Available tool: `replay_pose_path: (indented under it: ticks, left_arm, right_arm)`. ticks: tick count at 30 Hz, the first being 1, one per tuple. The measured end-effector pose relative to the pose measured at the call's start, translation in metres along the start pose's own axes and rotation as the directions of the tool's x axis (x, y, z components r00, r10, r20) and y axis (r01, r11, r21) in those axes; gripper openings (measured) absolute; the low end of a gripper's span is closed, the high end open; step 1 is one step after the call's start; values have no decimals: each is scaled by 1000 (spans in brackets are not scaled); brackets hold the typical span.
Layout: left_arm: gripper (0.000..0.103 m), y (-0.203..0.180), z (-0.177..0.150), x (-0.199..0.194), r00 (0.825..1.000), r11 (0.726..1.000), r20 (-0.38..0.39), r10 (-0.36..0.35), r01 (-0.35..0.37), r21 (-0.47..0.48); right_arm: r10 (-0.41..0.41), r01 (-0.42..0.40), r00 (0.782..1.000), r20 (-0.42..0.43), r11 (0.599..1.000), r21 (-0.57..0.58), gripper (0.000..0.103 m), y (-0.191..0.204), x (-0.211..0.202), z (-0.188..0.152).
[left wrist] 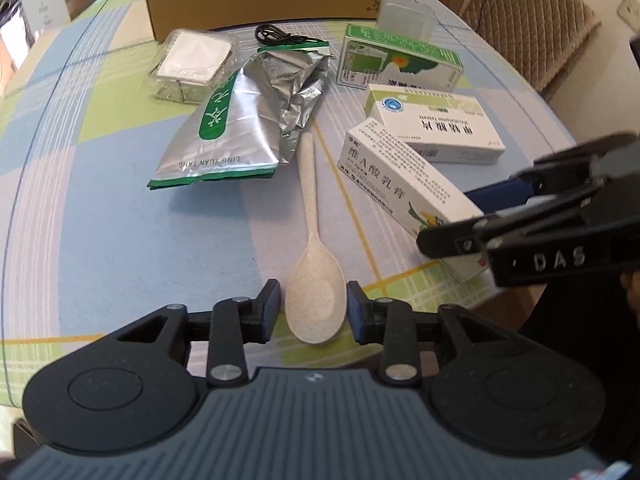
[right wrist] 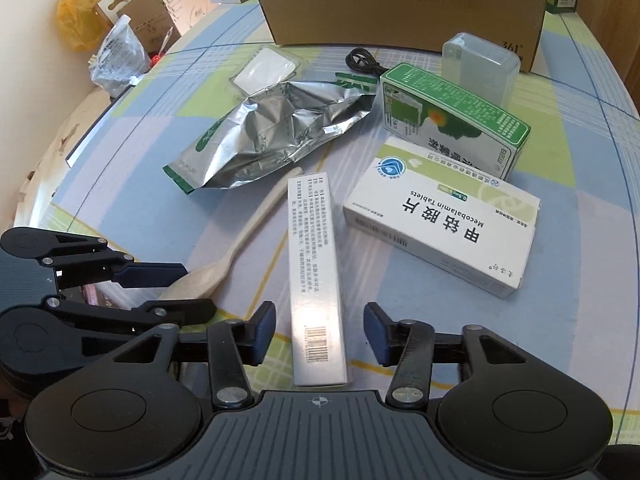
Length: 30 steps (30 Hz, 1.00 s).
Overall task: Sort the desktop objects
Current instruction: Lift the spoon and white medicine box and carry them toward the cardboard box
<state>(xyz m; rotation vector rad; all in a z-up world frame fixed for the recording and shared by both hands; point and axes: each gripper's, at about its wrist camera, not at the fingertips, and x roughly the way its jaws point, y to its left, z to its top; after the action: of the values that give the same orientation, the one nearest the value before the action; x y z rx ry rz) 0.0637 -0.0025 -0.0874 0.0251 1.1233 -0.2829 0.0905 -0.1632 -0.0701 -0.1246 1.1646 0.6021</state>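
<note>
Spoon [left wrist: 316, 276] between open left tool [left wrist: 314, 310]

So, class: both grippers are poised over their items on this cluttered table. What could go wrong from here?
1. The left gripper brackets the spoon at its rounded bowl; closing there, the pads may slip off.
2. The right gripper, open around the long narrow box, works close beside the left one, so they might collide.
3. The spoon's handle tip reaches the foil bag; lifting could drag it.

Foil pouch [right wrist: 276, 132] hides the spoon's [right wrist: 240, 240] handle tip.
</note>
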Motion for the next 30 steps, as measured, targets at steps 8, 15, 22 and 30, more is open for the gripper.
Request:
replay_pose_path:
  ticks: [8, 15, 22, 30]
  left_arm:
    - [41, -1, 0, -1, 1000, 999, 2, 0, 0, -39]
    - [38, -5, -1, -1, 1000, 996, 9, 13, -12, -91]
    - [27, -7, 0, 0, 999, 995, 11, 46, -45, -93]
    - [27, -12, -2, -3, 999, 997, 6, 48, -48, -58]
  right_arm:
    - [1, -1, 1000, 10, 1000, 13, 49, -4, 1, -1]
    - [-3, 3, 1000, 26, 1000, 12, 49, -5, -1, 2]
    - [7, -7, 1000, 30, 1000, -9, 49, -1, 1, 3]
    - [17, -16, 1000, 24, 999, -39, 49, 3, 8, 11]
